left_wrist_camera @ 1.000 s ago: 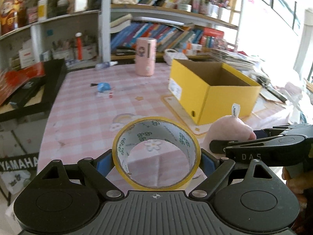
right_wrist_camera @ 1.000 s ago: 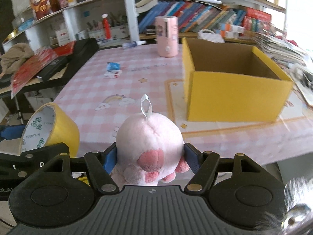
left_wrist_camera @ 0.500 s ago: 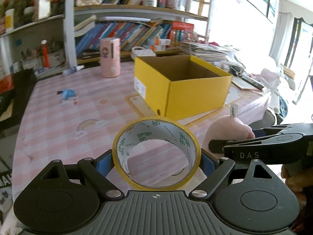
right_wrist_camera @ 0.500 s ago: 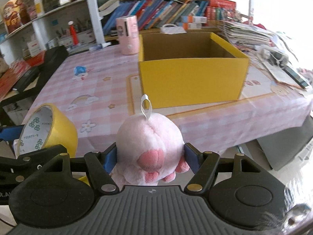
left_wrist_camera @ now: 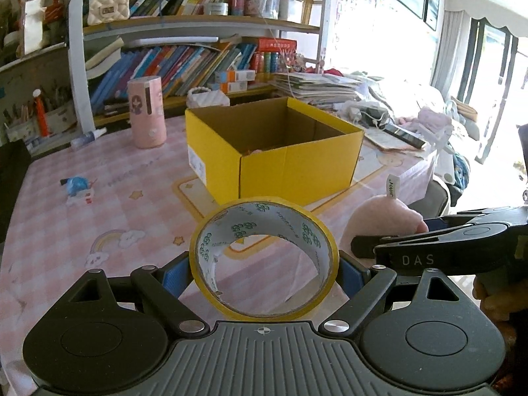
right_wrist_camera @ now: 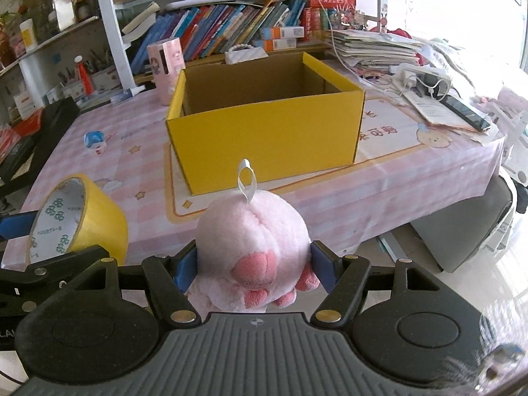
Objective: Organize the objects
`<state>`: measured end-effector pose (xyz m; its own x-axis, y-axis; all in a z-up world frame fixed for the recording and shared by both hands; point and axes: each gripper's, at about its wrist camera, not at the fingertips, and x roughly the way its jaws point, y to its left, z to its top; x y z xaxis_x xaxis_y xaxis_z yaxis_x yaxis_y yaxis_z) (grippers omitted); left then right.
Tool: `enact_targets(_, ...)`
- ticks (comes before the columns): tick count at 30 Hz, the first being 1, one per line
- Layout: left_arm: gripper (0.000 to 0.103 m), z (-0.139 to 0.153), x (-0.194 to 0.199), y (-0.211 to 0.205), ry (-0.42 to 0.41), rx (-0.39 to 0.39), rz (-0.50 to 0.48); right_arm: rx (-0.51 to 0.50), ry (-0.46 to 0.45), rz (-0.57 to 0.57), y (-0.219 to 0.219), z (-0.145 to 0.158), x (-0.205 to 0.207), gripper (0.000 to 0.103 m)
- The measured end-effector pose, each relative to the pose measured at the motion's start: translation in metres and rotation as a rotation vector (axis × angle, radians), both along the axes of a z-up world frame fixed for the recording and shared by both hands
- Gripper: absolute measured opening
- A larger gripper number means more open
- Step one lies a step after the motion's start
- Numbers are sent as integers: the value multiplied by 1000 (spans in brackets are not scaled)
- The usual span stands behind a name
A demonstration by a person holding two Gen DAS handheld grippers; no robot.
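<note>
Left wrist view: right gripper [left_wrist_camera: 389,227] reads "DAS".

Right gripper [left_wrist_camera: 389,231] side, seen from the left wrist: white capitals "DAS".
Pink plush toy [right_wrist_camera: 252,241] tag, left wrist view: small print, not legible.
Tape roll [left_wrist_camera: 264,260] inner face: green repeating print, not legible.
Tablecloth [right_wrist_camera: 389,132] near the yellow box [right_wrist_camera: 264,132]: large orange characters, upside down, not legible.
</note>
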<state>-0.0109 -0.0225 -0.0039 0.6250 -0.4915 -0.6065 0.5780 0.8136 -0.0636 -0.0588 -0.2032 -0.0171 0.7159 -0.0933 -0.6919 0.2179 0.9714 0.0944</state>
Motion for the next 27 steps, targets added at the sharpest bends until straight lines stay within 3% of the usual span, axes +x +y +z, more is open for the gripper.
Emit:
enact_targets(16,90,5,21,-31,-12,5,-6,4,5,6,-31,4,25,68)
enact_targets(27,90,17,38,-56,-75,-18,-5,-6,-32,3,-58,15,41,68)
